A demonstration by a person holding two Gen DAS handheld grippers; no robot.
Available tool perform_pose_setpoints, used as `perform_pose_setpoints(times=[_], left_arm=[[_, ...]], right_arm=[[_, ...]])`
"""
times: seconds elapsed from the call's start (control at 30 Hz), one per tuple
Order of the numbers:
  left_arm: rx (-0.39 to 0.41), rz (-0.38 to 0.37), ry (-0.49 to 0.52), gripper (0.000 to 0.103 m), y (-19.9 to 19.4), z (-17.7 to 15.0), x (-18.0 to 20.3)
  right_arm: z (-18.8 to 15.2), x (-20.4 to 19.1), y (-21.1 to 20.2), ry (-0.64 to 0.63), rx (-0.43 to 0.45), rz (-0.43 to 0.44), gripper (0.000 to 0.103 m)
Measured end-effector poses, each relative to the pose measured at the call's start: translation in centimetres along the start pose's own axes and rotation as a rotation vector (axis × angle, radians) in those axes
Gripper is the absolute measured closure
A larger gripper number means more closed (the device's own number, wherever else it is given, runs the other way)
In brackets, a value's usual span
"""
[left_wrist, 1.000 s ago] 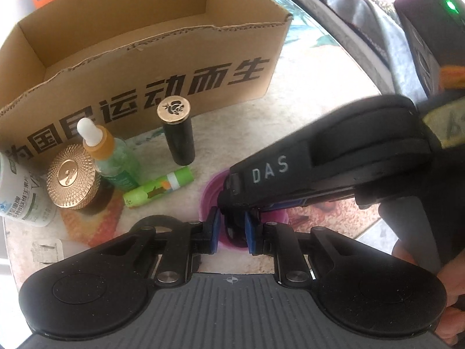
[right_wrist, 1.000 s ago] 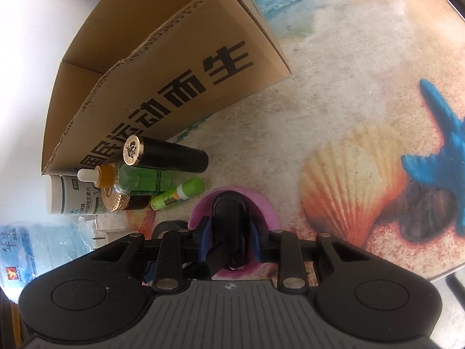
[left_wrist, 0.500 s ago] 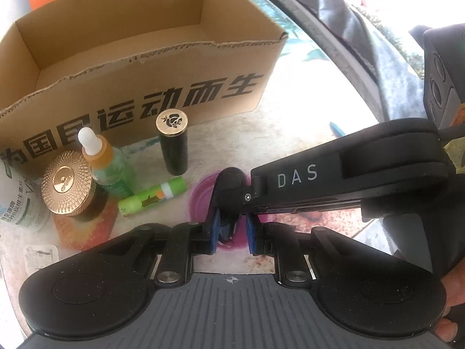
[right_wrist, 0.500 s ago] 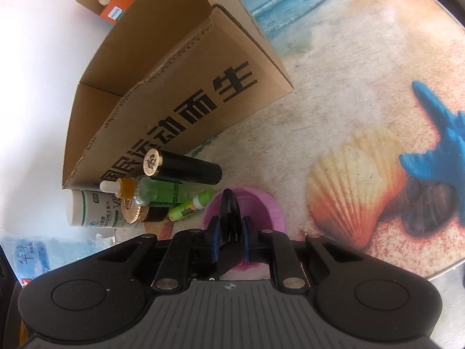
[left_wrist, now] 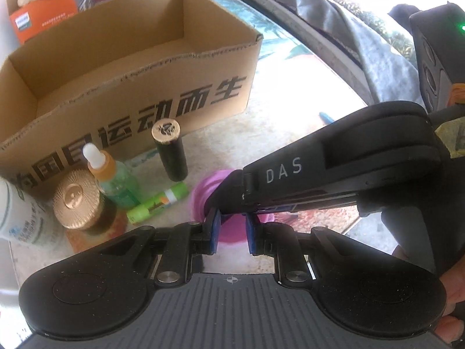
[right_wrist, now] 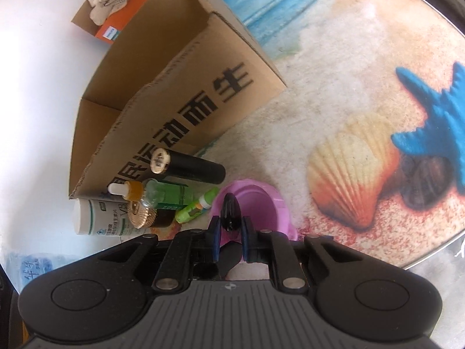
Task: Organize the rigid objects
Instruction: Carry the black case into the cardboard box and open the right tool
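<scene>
A pink cup stands on the beach-print table in front of an open cardboard box. My right gripper is shut on a slim black object over the cup's mouth. Its black body reaches in from the right in the left wrist view. My left gripper sits at the cup's near side with its pads close together; I see nothing pinched between them. Left of the cup are a black tube with a gold cap, a green dropper bottle, a gold-lidded jar, a green stick and a white bottle.
An orange carton with a cloth cap on it stands behind the box. A hand holds the right gripper at the lower right. The round table's edge curves close on the right, past a printed shell.
The right jaws have closed from a wider gap onto the black object, and the right gripper has drawn back a little from the cup. The left gripper has hardly moved.
</scene>
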State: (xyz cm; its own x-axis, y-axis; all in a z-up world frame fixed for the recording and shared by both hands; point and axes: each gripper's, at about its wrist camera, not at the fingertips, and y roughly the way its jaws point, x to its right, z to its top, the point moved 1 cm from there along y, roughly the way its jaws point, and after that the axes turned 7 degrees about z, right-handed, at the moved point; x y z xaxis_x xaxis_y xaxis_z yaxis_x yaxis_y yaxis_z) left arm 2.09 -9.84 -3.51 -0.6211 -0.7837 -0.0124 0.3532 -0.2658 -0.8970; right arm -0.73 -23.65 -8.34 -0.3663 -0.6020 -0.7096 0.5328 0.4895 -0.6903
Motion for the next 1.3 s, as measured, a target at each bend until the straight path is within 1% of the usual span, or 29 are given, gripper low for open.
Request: perform_pose_setpoints(times=[0.1, 0.23, 0.37, 0.47, 0.57, 0.67, 0.73, 0.8, 0.83, 0.93, 1.0, 1.07, 1.17, 1.23, 1.3], left_arm=[[0.021, -0.011, 0.003, 0.085, -0.9, 0.1, -0.2], [0.054, -0.028, 0.003, 0.085, -3.0, 0.2, -0.3], [0.107, -0.040, 0.010, 0.085, -6.2, 0.4, -0.4], [0.145, -0.051, -0.012, 0.085, -8.7, 0.7, -1.3], [0.186, -0.040, -0.044, 0.085, -11.1, 1.7, -2.6], [0.226, 0.014, -0.074, 0.085, -13.3, 3.2, -4.4], [0.240, 0.063, -0.103, 0.085, -13.8, 4.6, -6.0], [0.248, 0.111, -0.140, 0.085, -13.3, 6.0, -7.5], [0.247, 0.136, -0.158, 0.085, -12.7, 6.8, -8.3], [0.213, 0.213, -0.216, 0.085, -10.5, 9.3, -10.6], [0.174, 0.235, -0.275, 0.085, -8.3, 10.8, -12.4], [0.152, 0.254, -0.323, 0.085, -6.5, 12.0, -14.1], [0.116, 0.312, -0.355, 0.085, -3.5, 13.5, -15.8], [0.091, 0.339, -0.387, 0.084, -3.0, 13.7, -17.2], [0.086, 0.331, -0.441, 0.084, -3.7, 13.3, -18.1]], right_arm=[[0.0, -0.9, -0.6, -0.028, 0.011, -0.001, 0.087], [-0.1, -2.7, -2.3, -0.062, 0.017, -0.007, 0.087], [-0.6, -5.6, -4.8, -0.131, 0.028, -0.020, 0.087], [-0.7, -8.4, -6.8, -0.189, 0.037, -0.025, 0.087], [-0.4, -11.8, -8.2, -0.247, 0.046, -0.006, 0.087], [0.8, -15.2, -8.4, -0.307, 0.057, 0.038, 0.087], [2.1, -17.3, -7.5, -0.342, 0.059, 0.074, 0.087], [3.9, -19.0, -5.9, -0.376, 0.051, 0.108, 0.088], [5.1, -19.7, -4.7, -0.389, 0.039, 0.126, 0.088], [8.8, -20.8, -0.4, -0.373, -0.027, 0.183, 0.088], [11.2, -21.1, 2.7, -0.354, -0.086, 0.199, 0.088], [13.4, -21.3, 5.6, -0.344, -0.134, 0.203, 0.088], [15.9, -21.2, 9.1, -0.322, -0.201, 0.206, 0.088], [17.3, -21.2, 10.3, -0.313, -0.229, 0.212, 0.089], [18.3, -21.0, 10.7, -0.310, -0.244, 0.227, 0.089]])
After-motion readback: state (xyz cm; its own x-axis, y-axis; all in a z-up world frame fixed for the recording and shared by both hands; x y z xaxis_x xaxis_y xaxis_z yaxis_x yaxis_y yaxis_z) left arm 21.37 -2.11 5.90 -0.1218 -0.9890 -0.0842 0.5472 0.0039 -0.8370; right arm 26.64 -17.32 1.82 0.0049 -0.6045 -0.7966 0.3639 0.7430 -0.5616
